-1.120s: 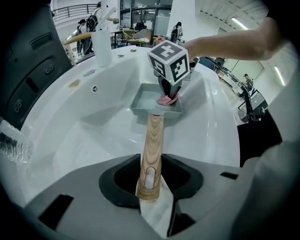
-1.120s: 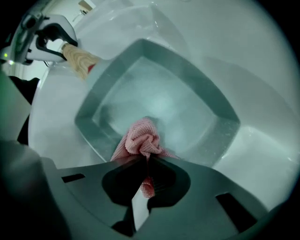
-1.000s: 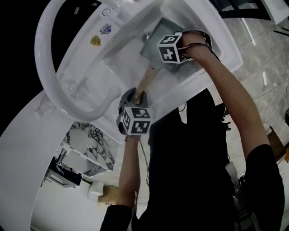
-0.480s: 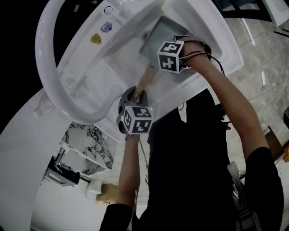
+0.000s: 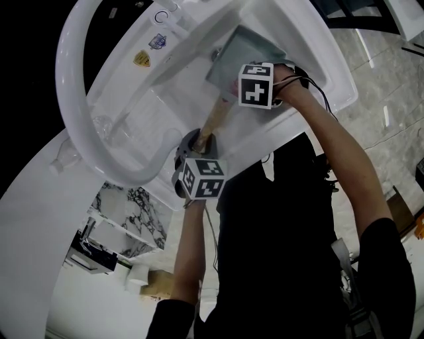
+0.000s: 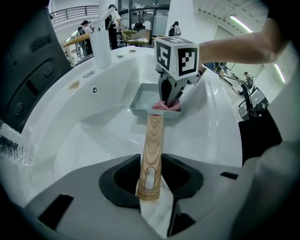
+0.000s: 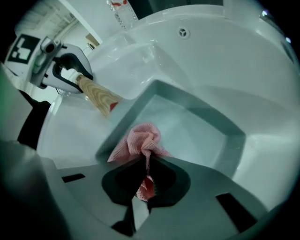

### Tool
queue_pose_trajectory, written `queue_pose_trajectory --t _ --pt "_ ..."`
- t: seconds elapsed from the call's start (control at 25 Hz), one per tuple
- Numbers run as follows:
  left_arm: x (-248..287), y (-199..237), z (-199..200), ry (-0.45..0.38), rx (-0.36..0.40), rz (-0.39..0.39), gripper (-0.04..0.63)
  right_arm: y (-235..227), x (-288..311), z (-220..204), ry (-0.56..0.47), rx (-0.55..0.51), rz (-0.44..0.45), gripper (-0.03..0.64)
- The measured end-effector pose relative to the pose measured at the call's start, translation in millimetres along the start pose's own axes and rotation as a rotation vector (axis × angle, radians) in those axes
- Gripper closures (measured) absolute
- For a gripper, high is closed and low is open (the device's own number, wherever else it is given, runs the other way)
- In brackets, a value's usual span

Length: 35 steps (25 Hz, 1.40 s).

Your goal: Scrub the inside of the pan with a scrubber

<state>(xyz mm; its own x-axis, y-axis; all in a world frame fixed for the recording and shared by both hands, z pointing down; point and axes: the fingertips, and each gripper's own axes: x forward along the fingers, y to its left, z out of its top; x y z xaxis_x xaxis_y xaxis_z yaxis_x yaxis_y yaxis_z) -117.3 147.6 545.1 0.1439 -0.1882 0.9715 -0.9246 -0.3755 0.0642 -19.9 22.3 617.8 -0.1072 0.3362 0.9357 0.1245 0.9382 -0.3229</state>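
A square grey-green pan (image 5: 245, 49) (image 6: 145, 98) (image 7: 187, 131) lies in the white sink basin (image 5: 172, 93). Its wooden handle (image 5: 213, 119) (image 6: 151, 159) (image 7: 96, 96) runs back to my left gripper (image 5: 199, 142) (image 6: 150, 187), which is shut on the handle's end. My right gripper (image 5: 265, 93) (image 7: 145, 180) is shut on a pink mesh scrubber (image 7: 140, 143) (image 6: 165, 107). The scrubber bunches out past the jaws and rests on the pan's near inner edge, close to where the handle joins.
The sink has a wide white rim (image 5: 73, 126) and a drain fitting (image 7: 183, 32) on its far wall. A clear plastic bottle (image 6: 11, 145) (image 7: 119, 11) stands on the rim at the left. A white cylinder (image 6: 101, 47) stands behind the basin.
My right gripper has shifted a little to the right and toward the pan's near edge with the scrubber. The left gripper and the pan handle have stayed put.
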Motion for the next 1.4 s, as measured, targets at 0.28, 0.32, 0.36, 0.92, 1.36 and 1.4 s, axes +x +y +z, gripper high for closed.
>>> queue_pose_trajectory --t 0.28,0.32,0.36,0.92,1.36,1.4 --pt "0 1 0 0.0 -0.002 0.003 0.446 -82 -10 -31 0.194 -0.099 -0.474 0.581" --pt "0 1 0 0.002 -0.003 0.003 0.446 -91 -11 -35 0.229 -0.114 -0.541 0.581" --pt "0 0 1 0.003 -0.003 0.002 0.446 -99 -13 -39 0.26 -0.116 -0.597 0.581" --pt "0 0 -1 0.0 -0.003 0.017 0.446 -12 -2 15 -0.115 0.133 -0.049 0.581" --pt "0 0 1 -0.003 0.006 0.015 0.446 -25 -3 37 -0.161 -0.022 -0.199 0.581" --pt "0 0 1 -0.002 0.005 0.013 0.446 -37 -4 30 -0.119 -0.031 -0.267 0.581"
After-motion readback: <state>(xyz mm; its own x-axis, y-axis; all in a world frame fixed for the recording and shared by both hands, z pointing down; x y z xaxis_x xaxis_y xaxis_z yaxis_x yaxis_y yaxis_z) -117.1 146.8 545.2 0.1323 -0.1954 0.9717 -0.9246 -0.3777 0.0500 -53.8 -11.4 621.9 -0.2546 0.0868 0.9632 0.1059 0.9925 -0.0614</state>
